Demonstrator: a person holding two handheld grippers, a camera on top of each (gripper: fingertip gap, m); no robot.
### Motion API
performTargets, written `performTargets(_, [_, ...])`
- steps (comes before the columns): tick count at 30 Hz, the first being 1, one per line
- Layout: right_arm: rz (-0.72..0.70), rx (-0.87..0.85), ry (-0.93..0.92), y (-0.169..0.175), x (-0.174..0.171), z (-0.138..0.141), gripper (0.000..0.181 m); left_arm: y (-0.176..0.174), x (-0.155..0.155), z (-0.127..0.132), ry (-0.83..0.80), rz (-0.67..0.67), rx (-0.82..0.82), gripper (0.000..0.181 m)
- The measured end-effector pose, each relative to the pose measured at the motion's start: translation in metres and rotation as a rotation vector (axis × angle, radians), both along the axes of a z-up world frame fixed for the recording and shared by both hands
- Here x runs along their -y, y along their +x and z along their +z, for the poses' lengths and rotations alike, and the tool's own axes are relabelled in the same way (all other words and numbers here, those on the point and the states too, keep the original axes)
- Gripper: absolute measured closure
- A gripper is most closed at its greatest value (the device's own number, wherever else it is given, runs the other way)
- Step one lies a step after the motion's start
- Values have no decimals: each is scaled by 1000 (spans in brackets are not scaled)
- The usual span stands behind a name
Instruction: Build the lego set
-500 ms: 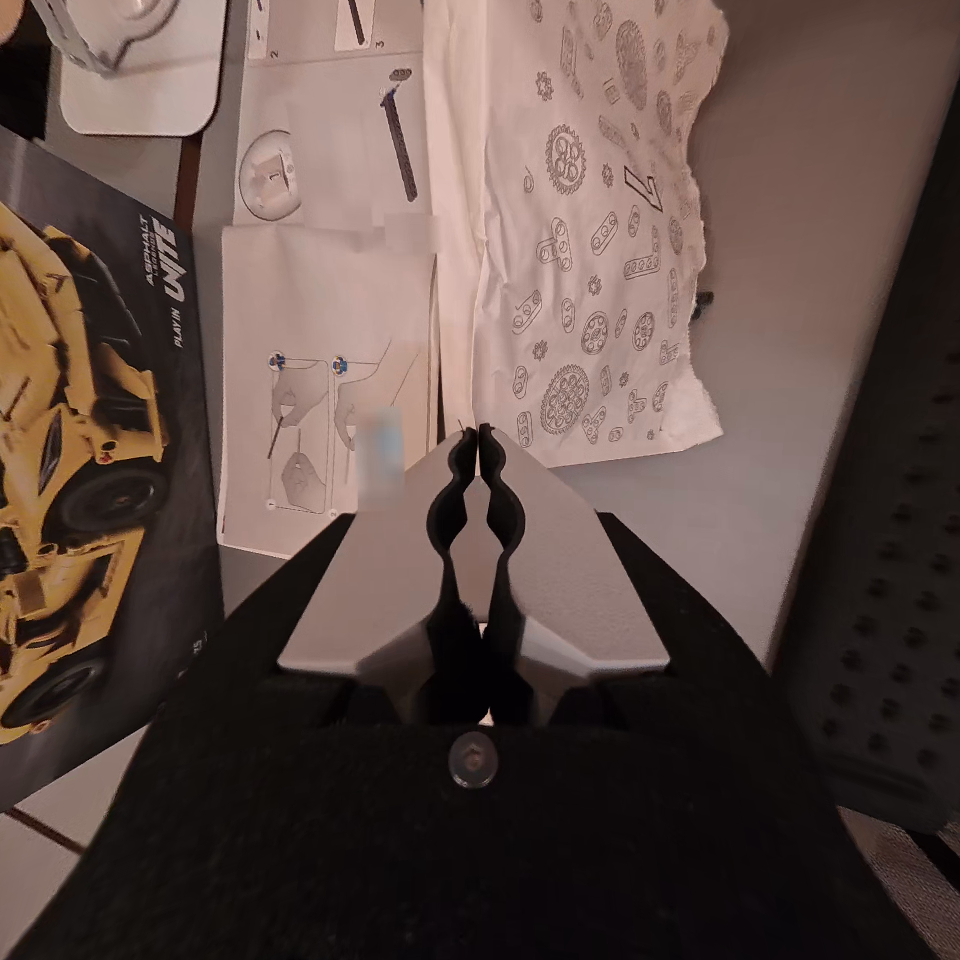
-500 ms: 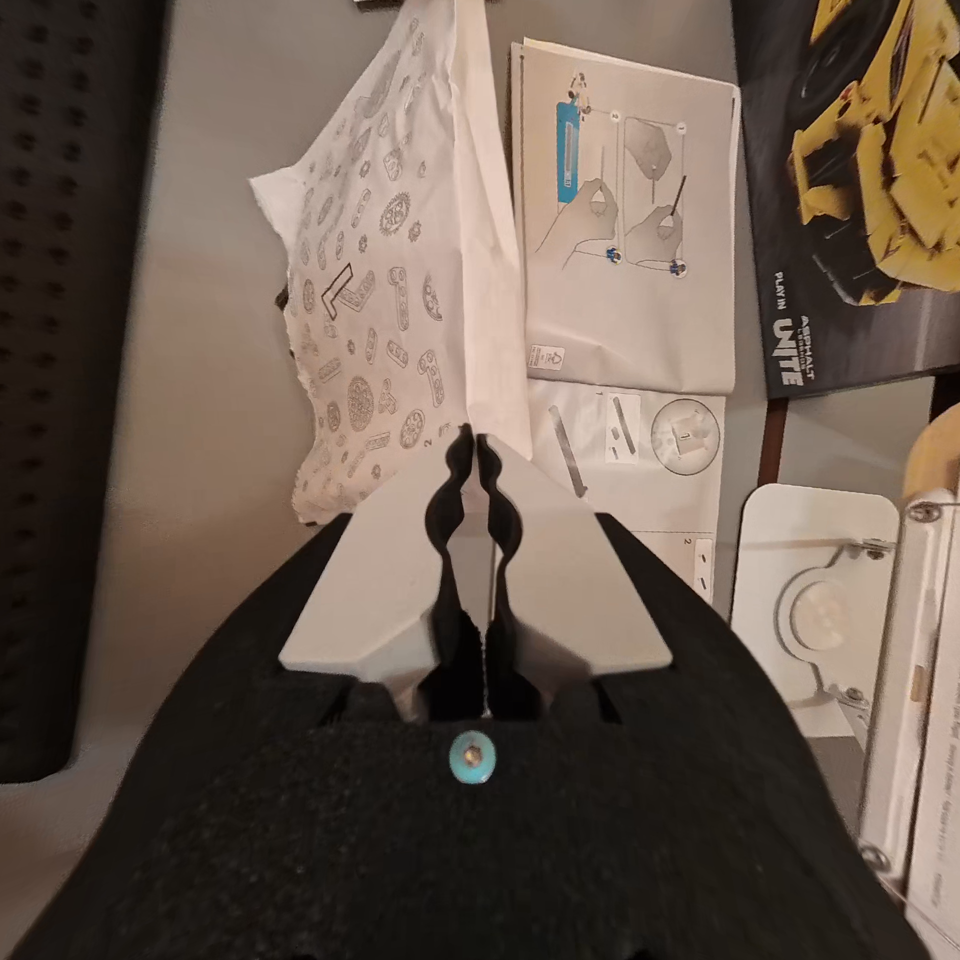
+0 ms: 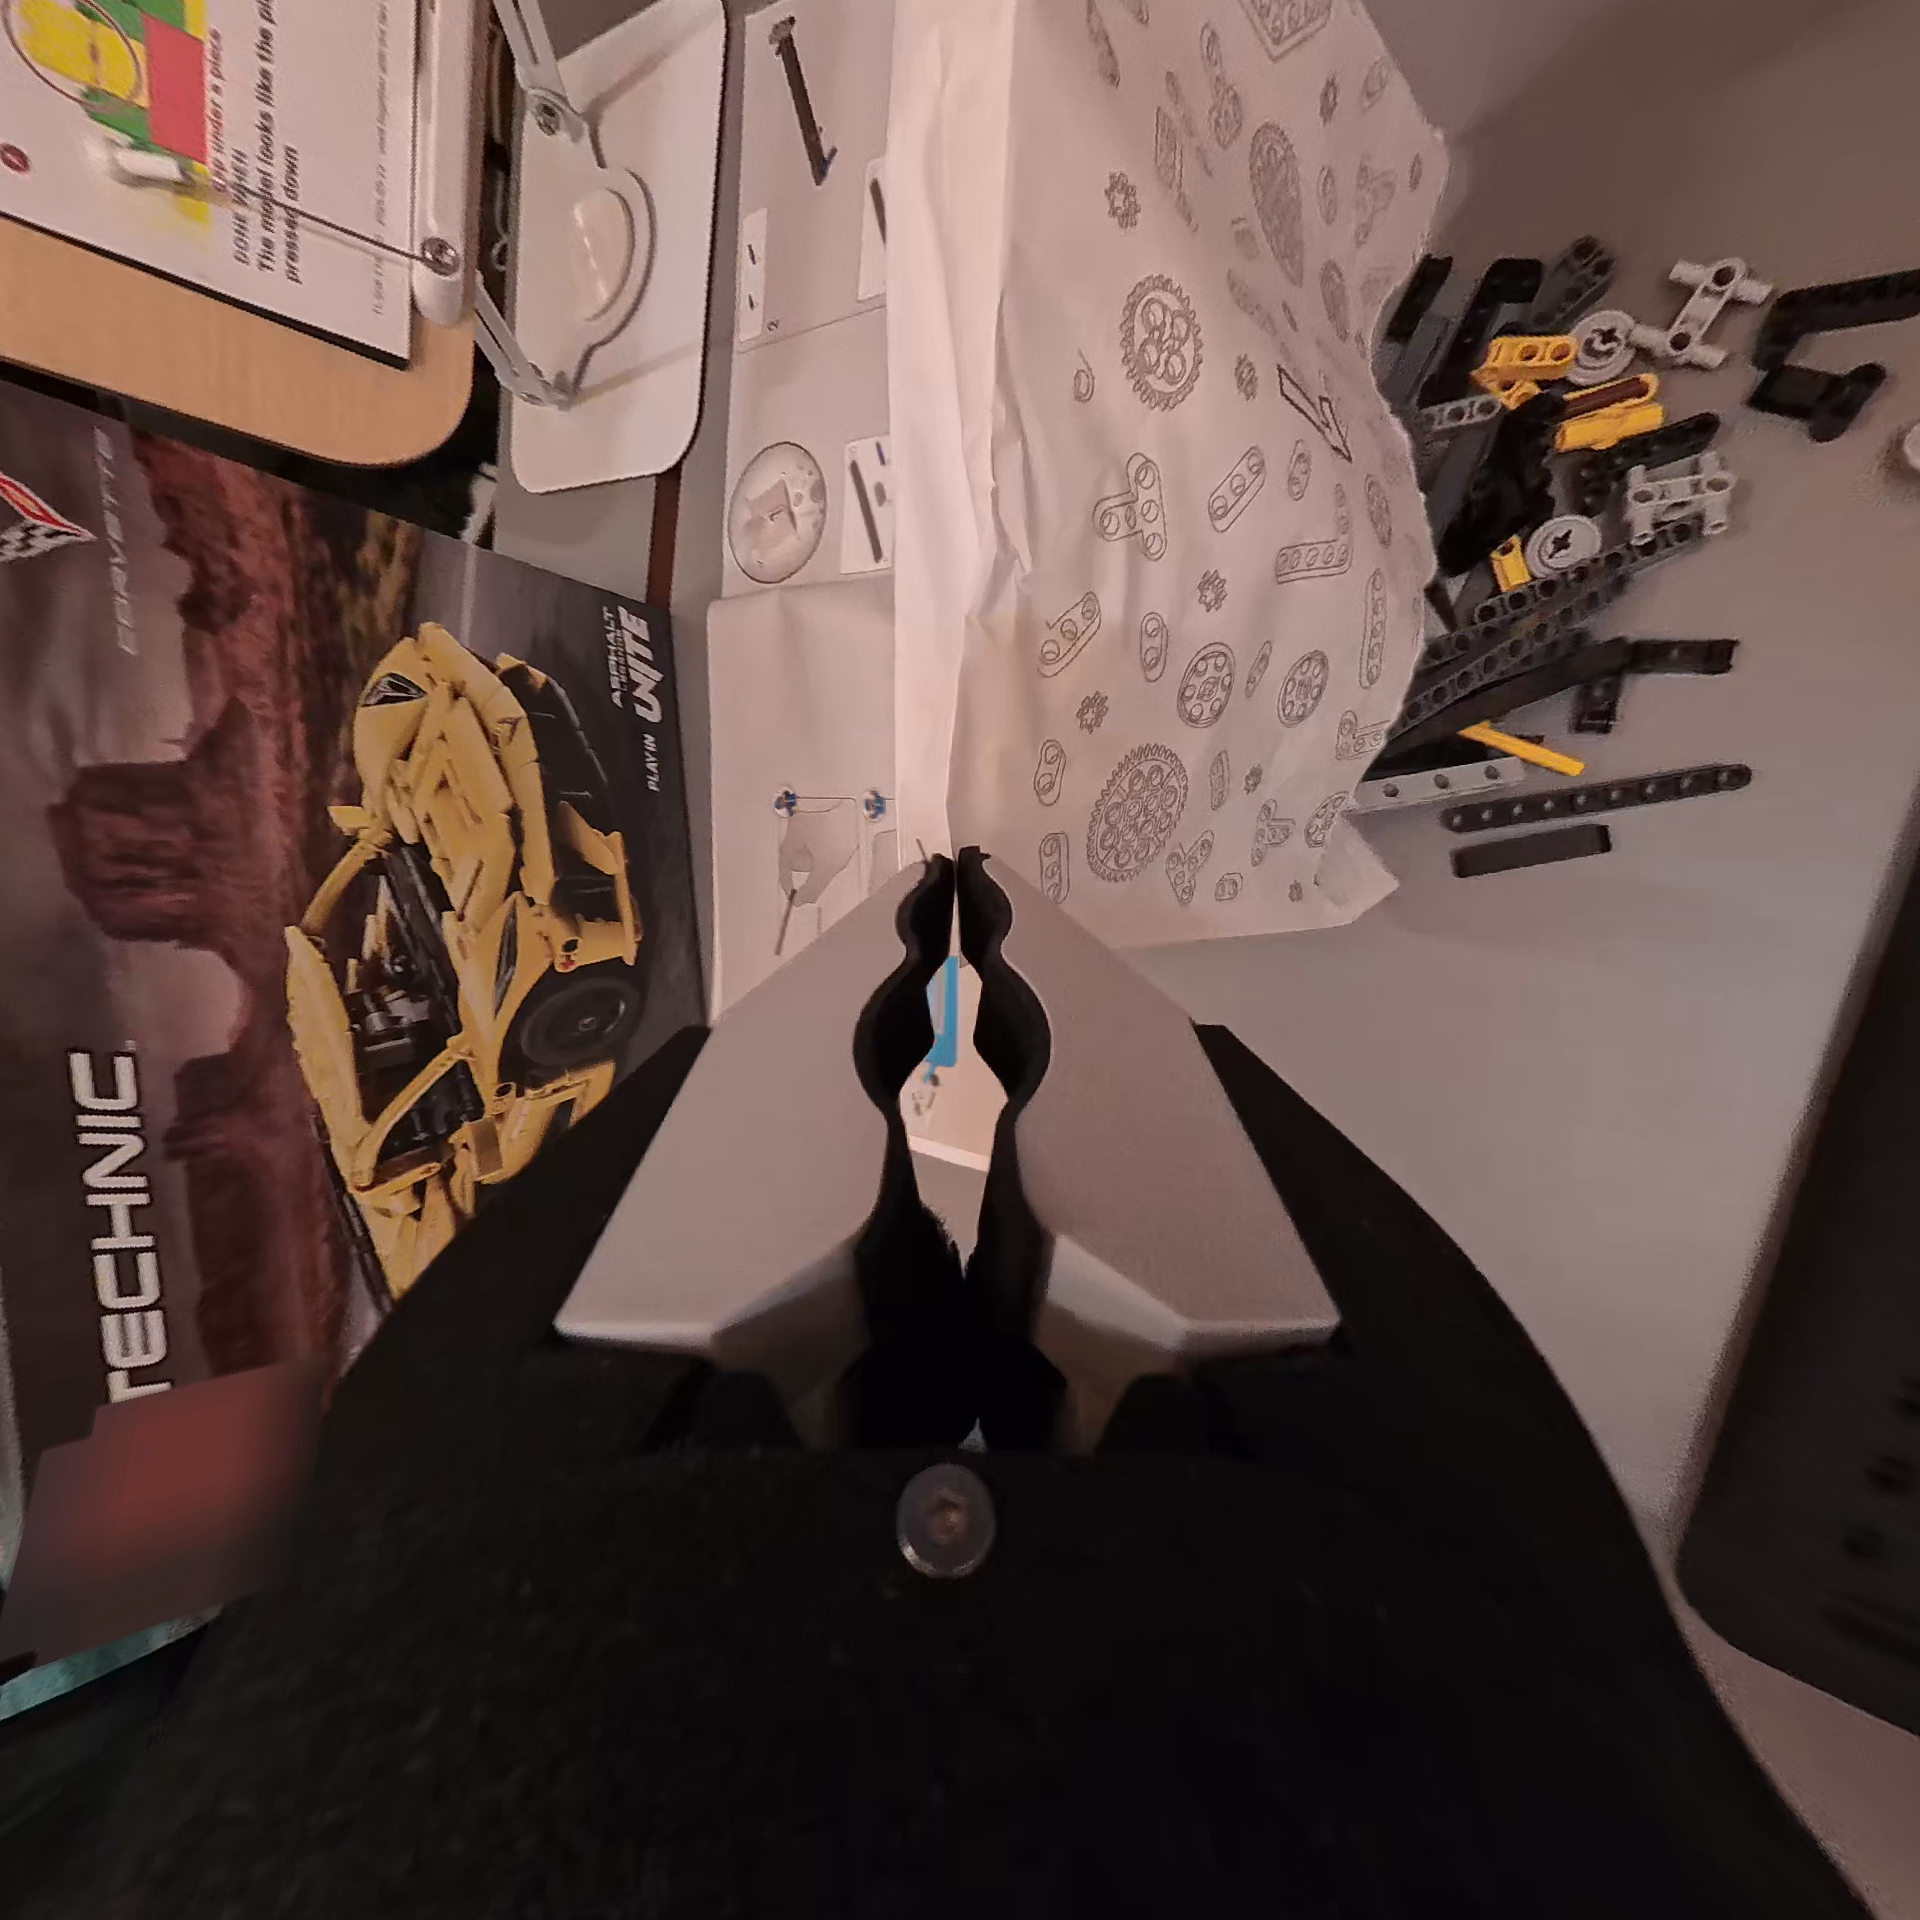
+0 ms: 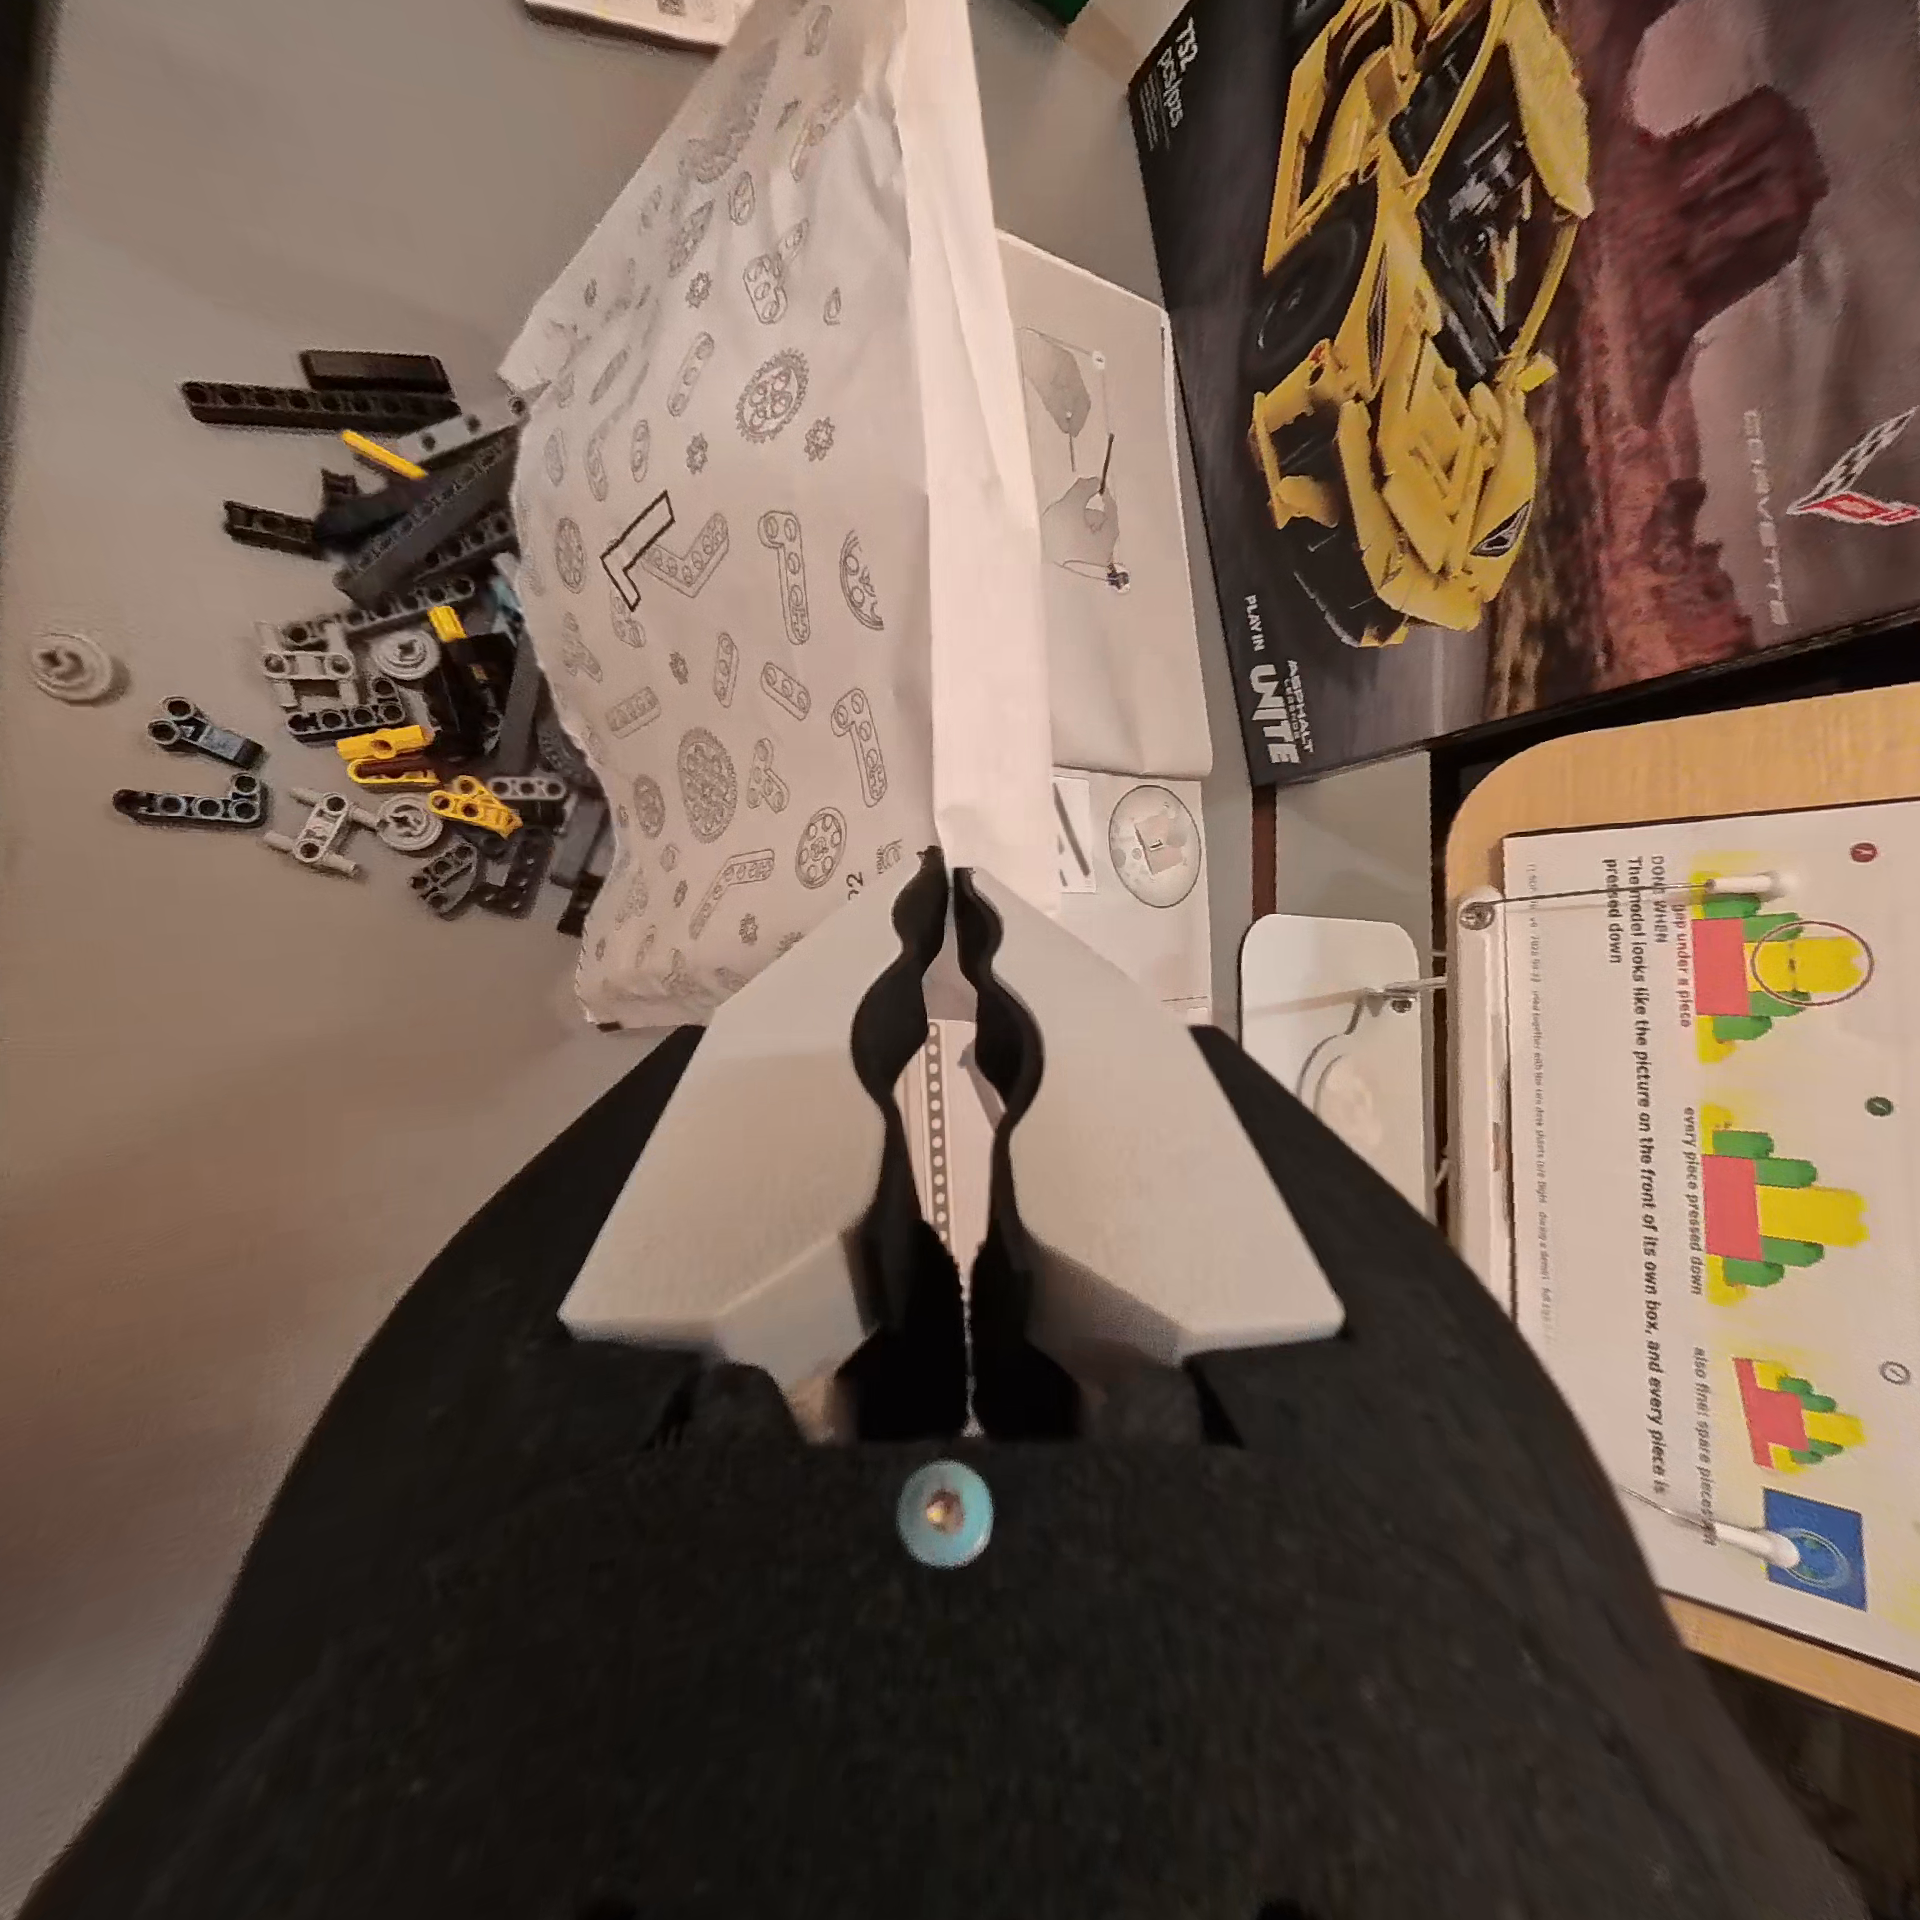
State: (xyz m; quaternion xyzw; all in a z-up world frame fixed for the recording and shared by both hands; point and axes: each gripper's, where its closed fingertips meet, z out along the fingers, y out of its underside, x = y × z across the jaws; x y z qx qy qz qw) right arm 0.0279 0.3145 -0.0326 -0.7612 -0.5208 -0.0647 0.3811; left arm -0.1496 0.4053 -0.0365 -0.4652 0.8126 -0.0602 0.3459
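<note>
On the grey tabletop [image 3: 1299, 1091], loose lego pieces [image 3: 1538, 540] spill out beside the white printed paper bag [image 3: 1174, 499]. Left gripper [image 3: 955, 862] and right gripper [image 4: 940, 857] hover above, both jaws clenched on nothing, box [image 4: 1507, 364] alongside.

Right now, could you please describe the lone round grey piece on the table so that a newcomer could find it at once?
Start at the white paper bag printed with part outlines, then go to the pile of loose pieces spilling from its torn end. Beyond the pile, on bare table, lies a round grey disc. It lies apart from the pile, touching nothing.
</note>
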Motion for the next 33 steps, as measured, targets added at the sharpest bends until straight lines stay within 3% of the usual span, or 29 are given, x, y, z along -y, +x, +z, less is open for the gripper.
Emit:
performTargets(16, [13, 44, 106, -8, 22, 44, 181, 0, 12, 42, 251, -42, 54, 181])
performTargets(23, [2, 130, 154, -18, 20, 56, 181, 0, 11, 62, 270, -15, 89, 181])
performTargets(28, [-34, 43, 189, -12, 22, 78, 181, -2, 15, 78, 209, -14, 174, 181])
performTargets(33, [-40, 128, 226, -14, 22, 82, 181, -6, 9, 82, 280, 13, 161, 181])
